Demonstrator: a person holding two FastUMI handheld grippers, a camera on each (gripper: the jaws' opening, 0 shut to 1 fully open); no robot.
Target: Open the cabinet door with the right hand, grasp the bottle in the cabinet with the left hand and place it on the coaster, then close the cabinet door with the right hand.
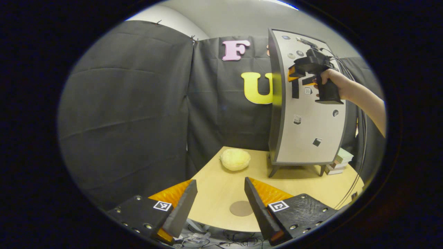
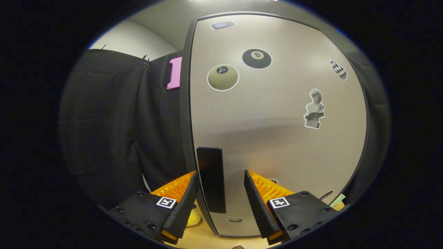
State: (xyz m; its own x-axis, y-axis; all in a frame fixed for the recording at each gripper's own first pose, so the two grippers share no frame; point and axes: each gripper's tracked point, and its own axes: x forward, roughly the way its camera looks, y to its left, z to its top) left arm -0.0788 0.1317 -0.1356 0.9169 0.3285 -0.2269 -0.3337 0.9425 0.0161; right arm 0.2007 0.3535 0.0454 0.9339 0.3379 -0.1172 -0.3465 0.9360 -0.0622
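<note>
Right gripper view: the right gripper (image 2: 221,193) is held spread, its fingers flanking the handle (image 2: 211,178) of the shut cabinet door (image 2: 277,138). The left gripper (image 1: 220,202) is spread above the coaster (image 1: 241,208).

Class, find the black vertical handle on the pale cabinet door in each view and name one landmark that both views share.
Left gripper view: the black vertical handle sits upper right, near the door's left edge, beside the right tongs.
Right gripper view: it stands low at centre, between the open fingers of those tongs.
Shared landmark: the pale cabinet door with stickers.
</note>
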